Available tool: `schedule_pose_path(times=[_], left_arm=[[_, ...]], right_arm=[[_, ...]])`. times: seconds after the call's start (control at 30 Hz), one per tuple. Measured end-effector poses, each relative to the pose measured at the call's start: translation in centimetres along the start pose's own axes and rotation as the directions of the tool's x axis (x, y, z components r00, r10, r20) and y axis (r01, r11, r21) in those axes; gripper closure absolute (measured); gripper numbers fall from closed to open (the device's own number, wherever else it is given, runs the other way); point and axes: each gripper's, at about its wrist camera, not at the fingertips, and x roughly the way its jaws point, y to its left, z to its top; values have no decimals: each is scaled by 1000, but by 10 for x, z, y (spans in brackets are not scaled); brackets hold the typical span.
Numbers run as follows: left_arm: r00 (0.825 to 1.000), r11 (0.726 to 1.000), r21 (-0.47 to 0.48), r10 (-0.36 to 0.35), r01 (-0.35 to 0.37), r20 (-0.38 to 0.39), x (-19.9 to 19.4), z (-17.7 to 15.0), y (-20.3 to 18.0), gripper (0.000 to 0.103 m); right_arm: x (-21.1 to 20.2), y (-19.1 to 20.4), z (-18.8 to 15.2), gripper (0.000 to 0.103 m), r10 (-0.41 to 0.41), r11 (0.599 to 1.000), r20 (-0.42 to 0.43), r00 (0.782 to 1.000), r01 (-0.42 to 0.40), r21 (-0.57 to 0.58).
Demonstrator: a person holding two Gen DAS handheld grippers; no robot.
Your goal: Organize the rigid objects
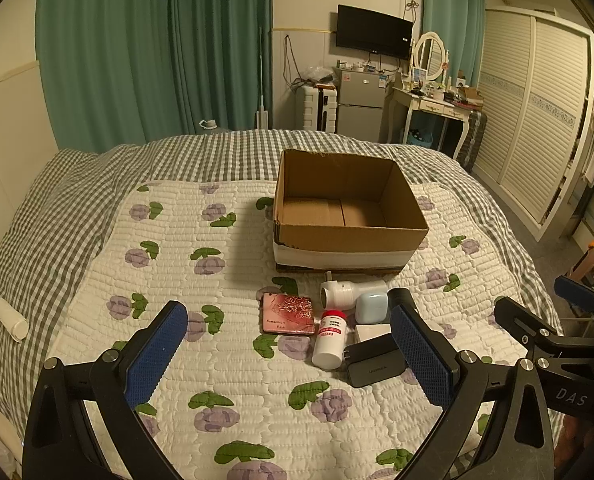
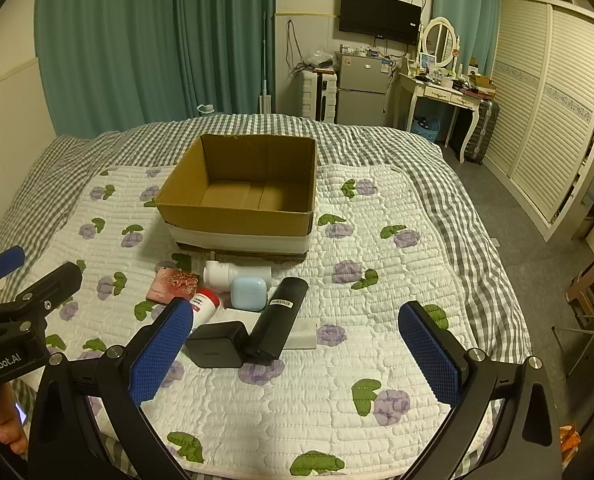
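Observation:
An open, empty cardboard box [image 1: 349, 236] [image 2: 237, 224] stands on the flowered quilt. In front of it lies a cluster: a pink rose-printed case [image 1: 289, 314] [image 2: 173, 283], a white bottle with a red cap [image 1: 329, 340] [image 2: 204, 305], a white plug-in device [image 1: 343, 292] [image 2: 227, 274], a light blue earbud case [image 1: 372, 307] [image 2: 249, 292], a dark charger [image 1: 373, 364] [image 2: 215, 344], a black remote-like bar [image 2: 279, 320] and a white block [image 2: 303, 334]. My left gripper [image 1: 289, 354] hovers open just short of the cluster. My right gripper [image 2: 297, 354] is open, with the charger and bar near its left finger.
A white cylinder [image 1: 12, 320] lies on the grey checked duvet [image 1: 57, 216] at the left. Beyond the bed stand teal curtains [image 1: 153, 48], a small fridge [image 1: 359, 102], a dressing table [image 1: 433, 104] and a louvred wardrobe [image 1: 537, 120]. A person's hand [image 2: 9, 420] holds the left gripper's handle.

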Motion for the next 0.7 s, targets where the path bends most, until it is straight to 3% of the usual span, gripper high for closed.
schedule_pose_path(times=[0.33,0.7], left_arm=[[1000,1000,7,11,-11,-27,12,-6,2,0],[983,998,54,51,-42,-175,78,-26,9,2]], right_arm=[[5,3,-2,0,3,1000,-18,1000,-3,-6],[49,-6,-13,0,-5,1000,-96,995,4,-14]])
